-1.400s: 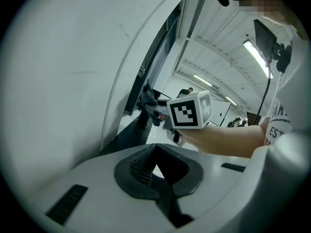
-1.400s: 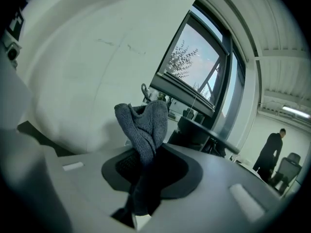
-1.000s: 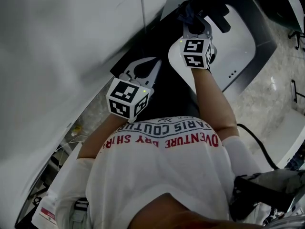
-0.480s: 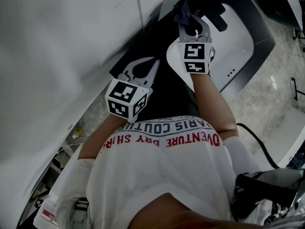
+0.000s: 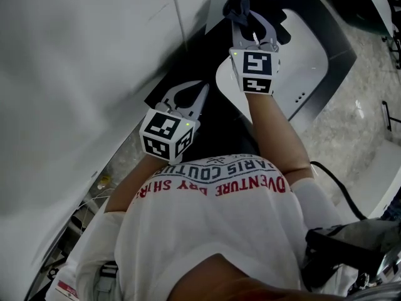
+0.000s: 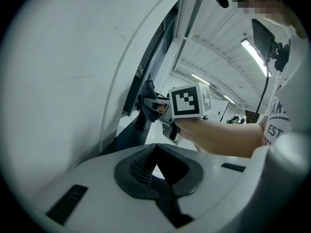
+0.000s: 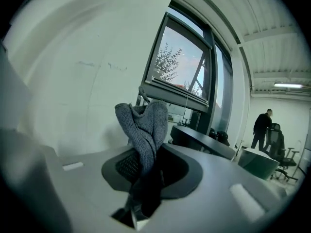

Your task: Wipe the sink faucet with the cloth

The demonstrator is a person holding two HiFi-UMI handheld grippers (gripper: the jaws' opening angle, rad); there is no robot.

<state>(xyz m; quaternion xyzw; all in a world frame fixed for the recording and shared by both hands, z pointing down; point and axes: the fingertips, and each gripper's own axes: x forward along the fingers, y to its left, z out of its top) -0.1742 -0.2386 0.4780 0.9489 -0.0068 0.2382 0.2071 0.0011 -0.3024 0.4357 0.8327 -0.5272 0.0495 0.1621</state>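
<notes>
Here, white wall close left; right gripper clamps grey knitted cloth bunched beyond its tips; left gripper closed, empty.

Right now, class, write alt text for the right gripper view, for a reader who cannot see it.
A grey knitted cloth stands bunched upright, clamped in the jaws of the right hand-held gripper. Behind are a white wall, a dark-framed window showing trees, and a person standing far right.
</notes>
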